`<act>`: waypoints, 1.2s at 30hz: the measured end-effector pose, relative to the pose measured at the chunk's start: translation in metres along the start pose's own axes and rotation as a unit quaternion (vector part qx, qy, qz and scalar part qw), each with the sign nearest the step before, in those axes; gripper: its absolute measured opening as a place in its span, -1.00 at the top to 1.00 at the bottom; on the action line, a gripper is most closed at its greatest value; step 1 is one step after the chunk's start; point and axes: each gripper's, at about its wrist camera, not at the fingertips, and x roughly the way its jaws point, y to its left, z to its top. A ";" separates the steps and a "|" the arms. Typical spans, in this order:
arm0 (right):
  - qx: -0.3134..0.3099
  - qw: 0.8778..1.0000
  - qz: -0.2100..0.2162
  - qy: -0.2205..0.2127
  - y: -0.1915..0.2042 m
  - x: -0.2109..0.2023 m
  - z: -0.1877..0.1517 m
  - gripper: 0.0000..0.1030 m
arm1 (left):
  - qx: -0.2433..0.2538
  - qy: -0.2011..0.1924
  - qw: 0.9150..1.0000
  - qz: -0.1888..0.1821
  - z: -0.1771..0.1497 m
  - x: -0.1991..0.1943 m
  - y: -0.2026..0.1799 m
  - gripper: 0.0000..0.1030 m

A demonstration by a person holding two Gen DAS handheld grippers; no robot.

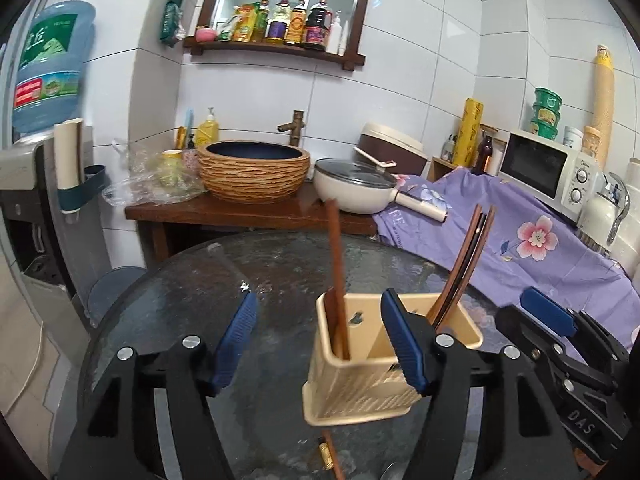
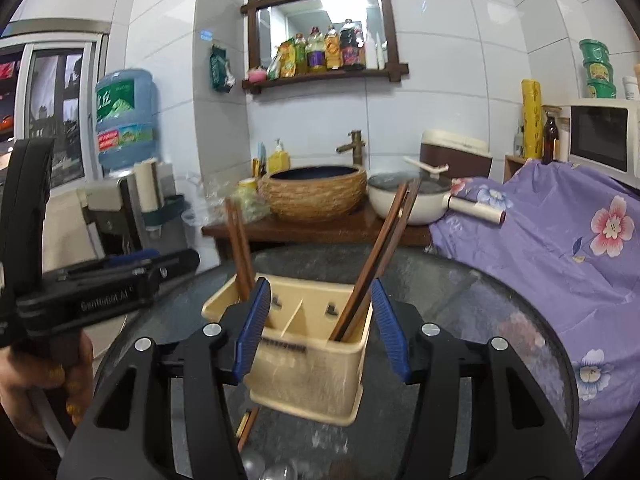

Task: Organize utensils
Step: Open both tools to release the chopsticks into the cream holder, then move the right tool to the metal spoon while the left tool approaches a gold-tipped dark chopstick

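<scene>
Blue-padded fingers [image 1: 236, 340] of the left gripper [image 1: 320, 344] are filling the foreground of the left wrist view, with the jaws standing apart and gripping nothing. Its right finger is overlapping the front of the beige utensil holder [image 1: 360, 384], which is sitting on the round glass desk [image 1: 192, 280]. A pair of brown chopsticks [image 1: 336, 280] is standing nearly upright in the holder's left compartment, and darker wooden utensils [image 1: 460, 268] are leaning to the right out of the right compartment. Another chopstick [image 1: 330, 454] is lying on the desk just in front of the holder.

From the right wrist view, the right gripper [image 2: 320, 324] is hovering over the holder's front with its jaws likewise apart, one pad on either side of the leaning utensils, though whether they are touching anything cannot be told. A purple floral cloth [image 2: 560, 248] is lying beside the desk on the right, and a woven-sided basin [image 2: 316, 192] is sitting on the wooden stand behind.
</scene>
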 end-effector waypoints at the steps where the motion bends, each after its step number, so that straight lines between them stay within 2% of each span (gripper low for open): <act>1: -0.003 1.000 0.005 0.014 0.002 -0.001 -0.006 -0.03 | 0.001 0.006 1.000 0.005 -0.005 -0.001 0.003 -0.37; 2: -0.006 0.999 0.010 0.032 0.004 -0.001 -0.013 -0.03 | 0.001 0.015 1.000 0.011 -0.011 -0.002 0.007 -0.43; 3: -0.008 0.998 0.016 0.057 0.006 -0.001 -0.024 -0.03 | 0.000 0.024 1.000 0.015 -0.019 -0.002 0.011 -0.44; 9: -0.001 0.989 0.025 0.144 0.013 0.005 -0.083 -0.03 | 0.001 0.092 0.996 0.020 -0.065 0.007 0.027 -0.45; 15: -0.006 0.978 0.029 0.209 0.023 0.012 -0.130 -0.03 | 0.026 0.148 0.988 0.019 -0.104 0.013 0.026 -0.45; 20: -0.010 0.971 0.029 0.237 0.031 0.015 -0.150 -0.04 | 0.065 0.177 0.982 0.017 -0.127 0.013 0.017 -0.45; 26: -0.041 0.966 0.018 0.253 0.045 0.018 -0.161 -0.04 | 0.086 0.200 0.976 0.013 -0.146 0.014 0.012 -0.45; 36: -0.063 0.961 -0.007 0.269 0.054 0.028 -0.167 -0.04 | 0.091 0.210 0.973 0.015 -0.156 0.011 0.011 -0.45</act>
